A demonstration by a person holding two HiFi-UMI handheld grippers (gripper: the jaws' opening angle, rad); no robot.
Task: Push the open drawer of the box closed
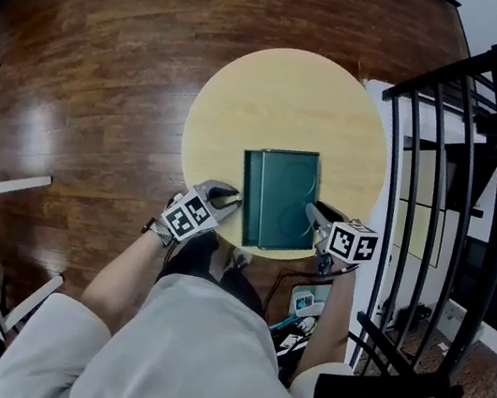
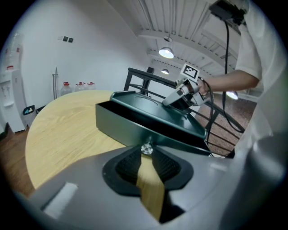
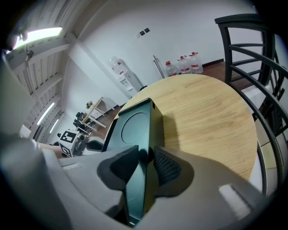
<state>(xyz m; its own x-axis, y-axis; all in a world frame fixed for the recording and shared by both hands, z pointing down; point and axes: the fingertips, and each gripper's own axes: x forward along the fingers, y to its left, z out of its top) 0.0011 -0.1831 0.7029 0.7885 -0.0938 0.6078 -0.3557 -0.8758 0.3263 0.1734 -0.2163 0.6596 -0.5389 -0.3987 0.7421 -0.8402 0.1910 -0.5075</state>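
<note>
A round wooden table [image 1: 229, 95] stands on dark floorboards [image 1: 86, 41] beside a black metal frame [image 1: 450, 134].

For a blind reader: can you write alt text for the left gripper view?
The left gripper has the knob of the open drawer of a green box between its tips, on a round wooden table. Beyond, the right gripper grips the box.

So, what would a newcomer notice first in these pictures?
A dark green box sits at the near edge of a round wooden table, its drawer slightly open. The left gripper closes its fingers on the drawer's knob, while the right gripper clamps the box's opposite side.
</note>
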